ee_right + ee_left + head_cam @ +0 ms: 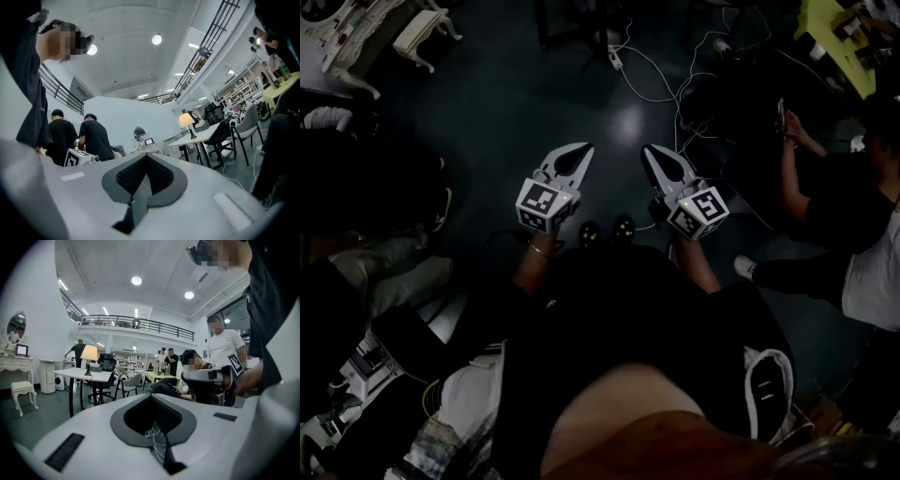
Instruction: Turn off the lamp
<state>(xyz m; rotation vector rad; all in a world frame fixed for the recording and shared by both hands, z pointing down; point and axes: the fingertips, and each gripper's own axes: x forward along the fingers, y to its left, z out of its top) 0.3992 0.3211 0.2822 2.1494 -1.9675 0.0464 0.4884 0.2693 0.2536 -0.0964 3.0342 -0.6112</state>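
A lit table lamp (89,355) with a pale shade stands on a white table (79,374) far across the room. It also shows in the right gripper view, the lamp (187,121) small and distant on the table (206,133). My left gripper (152,397) is shut with nothing in it and points roughly toward the lamp. The right gripper (146,157) is also shut and empty. In the head view both grippers, left (577,155) and right (654,157), are held side by side above the dark floor, far from the lamp.
Black chairs (105,380) stand by the lamp's table. A white dressing table (14,364) and stool (22,389) are at the left wall. Several people stand or sit around, one seated (848,220) at my right. Cables (661,89) trail on the floor.
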